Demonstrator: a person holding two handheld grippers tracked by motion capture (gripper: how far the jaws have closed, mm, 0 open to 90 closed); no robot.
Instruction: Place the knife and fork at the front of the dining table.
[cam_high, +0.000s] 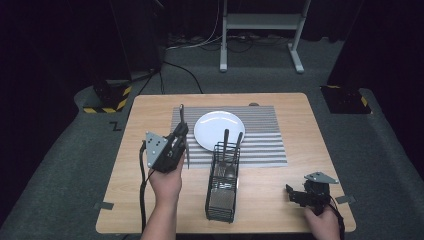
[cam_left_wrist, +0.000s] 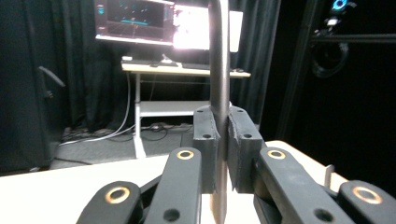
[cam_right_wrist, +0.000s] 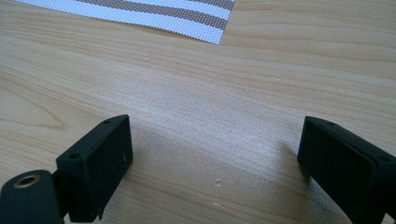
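While the left gripper (cam_high: 176, 142) carries it, everything here is placed against the round white plate (cam_high: 219, 130).

Held thing: a long, slim, dark metal utensil (cam_left_wrist: 219, 70), clamped between the left gripper's jaws; which piece of cutlery it is I cannot tell.
Its place: just beside the plate's left rim, over the grey-and-white striped placemat (cam_high: 260, 145).
Long axis: it runs alongside that rim, one end past the plate's far-left side, the other toward the person.
Likely move, as I judge it: lowering it flat beside the plate, so the axis must stay parallel to the rim.
Black wire cutlery caddy (cam_high: 222, 182): on the plate's near side, two more dark handles standing in it.
Right gripper (cam_high: 300, 196): well apart from the plate, near-right on the light wooden table (cam_high: 300, 125), jaws wide apart and empty.
Nearer hand: the left.
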